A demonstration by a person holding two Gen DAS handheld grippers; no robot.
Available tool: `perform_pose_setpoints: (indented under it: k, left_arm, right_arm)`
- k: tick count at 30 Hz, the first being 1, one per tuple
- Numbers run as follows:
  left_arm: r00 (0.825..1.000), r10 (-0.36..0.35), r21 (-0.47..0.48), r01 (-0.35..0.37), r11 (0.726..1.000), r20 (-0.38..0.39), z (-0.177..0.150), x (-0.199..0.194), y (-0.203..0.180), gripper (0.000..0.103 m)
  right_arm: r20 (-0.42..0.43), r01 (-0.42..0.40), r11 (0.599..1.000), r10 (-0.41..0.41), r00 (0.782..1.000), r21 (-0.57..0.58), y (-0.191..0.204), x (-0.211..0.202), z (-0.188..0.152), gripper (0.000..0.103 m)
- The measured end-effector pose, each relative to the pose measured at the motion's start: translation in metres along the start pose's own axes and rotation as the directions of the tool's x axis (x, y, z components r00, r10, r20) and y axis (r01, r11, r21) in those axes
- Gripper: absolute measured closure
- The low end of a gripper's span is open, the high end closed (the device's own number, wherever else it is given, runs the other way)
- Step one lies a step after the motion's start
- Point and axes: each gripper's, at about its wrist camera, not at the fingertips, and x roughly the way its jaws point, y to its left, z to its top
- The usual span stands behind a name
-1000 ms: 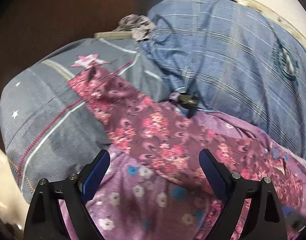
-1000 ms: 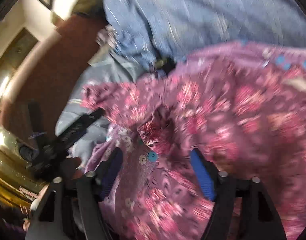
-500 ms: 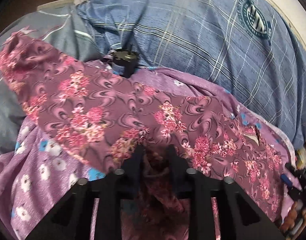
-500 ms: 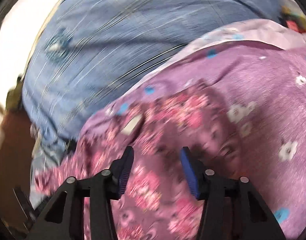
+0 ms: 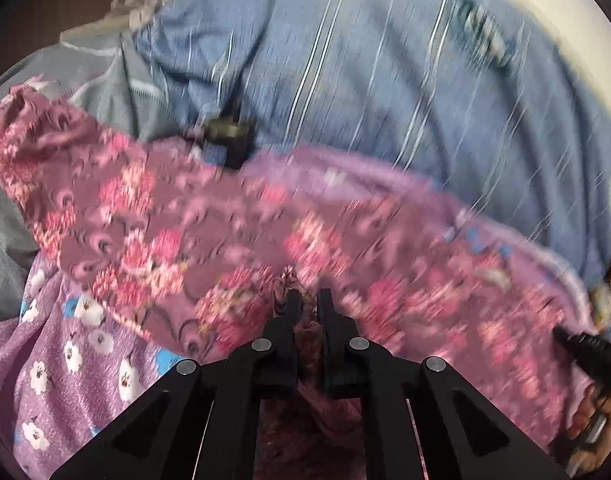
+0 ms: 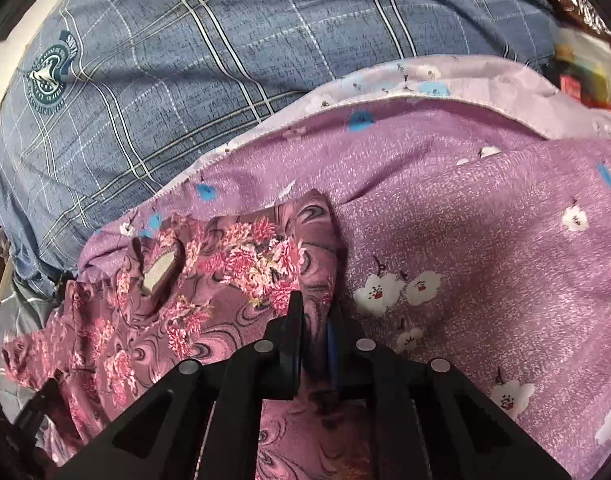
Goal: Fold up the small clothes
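Note:
A maroon garment with pink flowers (image 5: 153, 216) lies spread over a purple flowered sheet (image 5: 57, 360). My left gripper (image 5: 308, 300) is shut on a pinch of this garment near its middle lower edge. In the right wrist view the same garment (image 6: 233, 264) lies at the left, with a neck opening (image 6: 161, 272) showing. My right gripper (image 6: 315, 312) is shut on the garment's right edge, over the purple sheet (image 6: 485, 240). The left wrist view is motion-blurred.
A blue checked pillow (image 6: 165, 48) lies behind the garment, also in the left wrist view (image 5: 385, 80). A grey pillow (image 5: 97, 80) sits at the left. A small dark object (image 5: 229, 136) lies between the pillows. Packets (image 6: 577, 68) lie at the far right.
Both grippers went from open to shut on the flowered garment. The left closed first near the middle edge. The right swung to the garment's right edge and closed there.

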Motion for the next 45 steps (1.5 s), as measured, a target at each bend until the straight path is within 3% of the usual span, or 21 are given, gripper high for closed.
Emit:
perform_pose_setpoints:
  k: [3,5,7,9,10,12,14,16,17,19,21,22,25,27,29,31,34,37,40,45]
  left_arm:
    - [0.988,-0.053,0.078,0.042,0.996,0.146,0.002,-0.029,-0.018,0.097]
    - [0.98,-0.025,0.14,-0.002,0.99,0.196,-0.001,-0.036,-0.031,0.095]
    - [0.985,0.082,0.19,-0.11,0.975,0.15,-0.007,-0.02,-0.036,0.09]
    - [0.984,0.179,0.185,-0.178,0.967,0.01,-0.014,0.008,-0.026,0.089]
    - [0.973,0.206,0.134,-0.192,0.972,-0.104,-0.019,0.024,-0.012,0.089]
    - [0.973,0.165,0.036,-0.161,0.986,-0.164,-0.019,0.027,0.007,0.089]
    - [0.981,0.144,-0.024,-0.149,0.989,-0.129,-0.012,0.01,0.02,0.089]
    - [0.982,0.186,-0.046,-0.187,0.981,-0.034,-0.005,-0.014,0.029,0.081]
    - [0.978,0.211,-0.068,-0.21,0.975,-0.001,-0.004,-0.023,0.035,0.077]
    - [0.961,0.269,-0.162,-0.255,0.953,0.069,-0.001,-0.047,0.053,0.068]
    - [0.935,0.337,-0.246,-0.303,0.921,0.109,-0.001,-0.062,0.07,0.06]
    - [0.921,0.371,-0.3,-0.323,0.898,0.119,-0.004,-0.069,0.081,0.051]
    - [0.906,0.405,-0.448,-0.314,0.837,0.122,-0.01,-0.085,0.108,0.046]
    - [0.913,0.396,-0.498,-0.298,0.815,0.101,-0.01,-0.083,0.123,0.043]
    - [0.932,0.355,-0.547,-0.26,0.796,0.073,-0.01,-0.075,0.137,0.043]
    - [0.959,0.276,-0.586,-0.189,0.788,0.063,-0.006,-0.064,0.151,0.043]
    - [0.972,0.232,-0.639,-0.156,0.754,0.037,-0.002,-0.054,0.173,0.043]
    - [0.982,0.169,-0.681,-0.066,0.73,0.087,0.005,-0.049,0.19,0.043]
    - [0.984,0.155,-0.648,-0.06,0.76,0.09,0.019,-0.037,0.191,0.044]
    - [0.98,0.133,-0.653,-0.003,0.758,0.15,0.036,-0.022,0.207,0.045]
  right_arm:
    - [0.093,-0.025,0.999,0.022,0.995,0.034,-0.008,-0.025,0.007,0.095]
    - [0.135,-0.016,0.998,0.009,0.991,0.056,-0.013,-0.032,0.013,0.095]
    - [0.112,0.043,0.997,-0.05,0.992,0.066,-0.021,-0.02,0.013,0.095]
    - [0.054,0.122,0.991,-0.125,0.991,0.059,-0.027,0.004,0.006,0.094]
    - [0.028,0.119,0.99,-0.121,0.992,0.075,-0.036,0.007,0.004,0.092]
    - [0.034,0.102,0.989,-0.106,0.994,0.11,-0.039,-0.002,0.008,0.082]
    - [0.083,0.115,0.982,-0.129,0.988,0.149,-0.037,-0.024,0.011,0.06]
    - [0.197,0.095,0.983,-0.126,0.972,0.16,-0.032,-0.051,0.01,0.046]
    - [0.237,0.076,0.987,-0.109,0.966,0.144,-0.027,-0.061,0.008,0.046]
    - [0.251,-0.004,0.998,-0.012,0.968,0.066,-0.007,-0.07,0.003,0.046]
    - [0.205,-0.1,0.995,0.096,0.974,0.008,0.015,-0.066,-0.008,0.046]
    - [0.162,-0.158,0.987,0.16,0.974,-0.02,0.028,-0.061,-0.017,0.046]
    - [0.01,-0.264,0.958,0.267,0.964,-0.113,0.069,-0.039,-0.045,0.046]
    - [-0.094,-0.296,0.941,0.284,0.954,-0.164,0.091,-0.02,-0.065,0.046]
    - [-0.223,-0.267,0.936,0.217,0.95,-0.23,0.11,0.008,-0.086,0.045]
    - [-0.154,-0.224,0.923,0.184,0.971,-0.311,0.122,0.002,-0.092,0.045]
    - [-0.179,-0.236,0.92,0.187,0.966,-0.314,0.123,0.002,-0.092,0.044]
    - [-0.185,-0.264,0.923,0.218,0.958,-0.28,0.118,0.01,-0.086,0.043]
    - [-0.178,-0.258,0.92,0.212,0.961,-0.296,0.123,0.011,-0.087,0.042]
    - [-0.146,-0.21,0.895,0.165,0.975,-0.393,0.131,0.008,-0.098,0.038]
